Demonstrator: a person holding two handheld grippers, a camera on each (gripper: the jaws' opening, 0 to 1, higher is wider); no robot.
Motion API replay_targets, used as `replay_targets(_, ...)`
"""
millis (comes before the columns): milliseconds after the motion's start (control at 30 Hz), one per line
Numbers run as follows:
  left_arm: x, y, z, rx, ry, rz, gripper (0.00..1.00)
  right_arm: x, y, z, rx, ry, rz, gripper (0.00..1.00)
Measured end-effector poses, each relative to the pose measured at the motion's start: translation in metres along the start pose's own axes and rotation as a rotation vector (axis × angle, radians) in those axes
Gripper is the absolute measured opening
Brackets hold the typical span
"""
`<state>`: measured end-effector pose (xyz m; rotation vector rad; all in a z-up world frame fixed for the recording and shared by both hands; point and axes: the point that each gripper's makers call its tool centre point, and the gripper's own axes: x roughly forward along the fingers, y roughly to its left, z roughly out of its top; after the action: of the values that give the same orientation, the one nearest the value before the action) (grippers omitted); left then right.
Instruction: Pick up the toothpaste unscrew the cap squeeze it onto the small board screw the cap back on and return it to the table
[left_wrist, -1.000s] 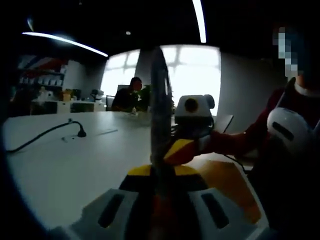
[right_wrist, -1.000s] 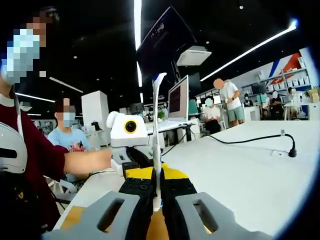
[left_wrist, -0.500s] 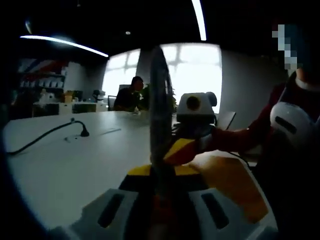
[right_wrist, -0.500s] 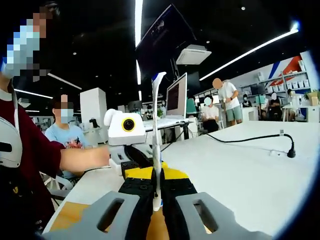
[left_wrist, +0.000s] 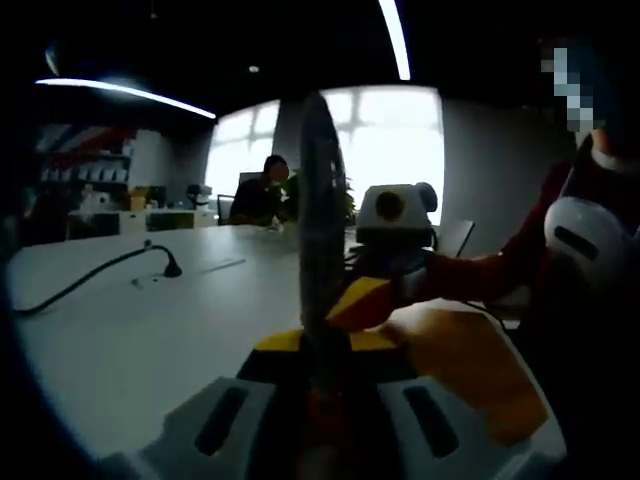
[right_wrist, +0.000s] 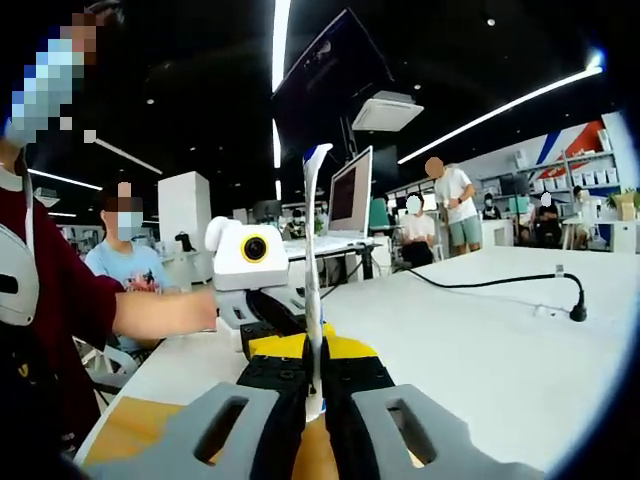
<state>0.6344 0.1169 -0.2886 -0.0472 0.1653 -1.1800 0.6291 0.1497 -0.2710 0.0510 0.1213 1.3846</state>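
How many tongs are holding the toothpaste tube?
2. The right tongs grip the toothpaste tube at its lower part, the left tongs also clamp it edge-on. Each pair shows beyond the tube in the other's view.

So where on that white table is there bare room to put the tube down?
The white table lies bare between the black cable and the grippers. It is crowded near the wooden board, where both grippers clamp the toothpaste tube.

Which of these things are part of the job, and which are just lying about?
Part of the job:
toothpaste tube
wooden board
right gripper
left gripper

Just lying about:
black cable
monitor
white table
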Motion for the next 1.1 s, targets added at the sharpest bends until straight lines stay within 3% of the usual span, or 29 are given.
replay_targets(1100,0.006,0.018,0.003,0.09,0.003,0.048,0.13,0.001,-0.014,0.0,-0.092,-0.005,-0.029,0.02)
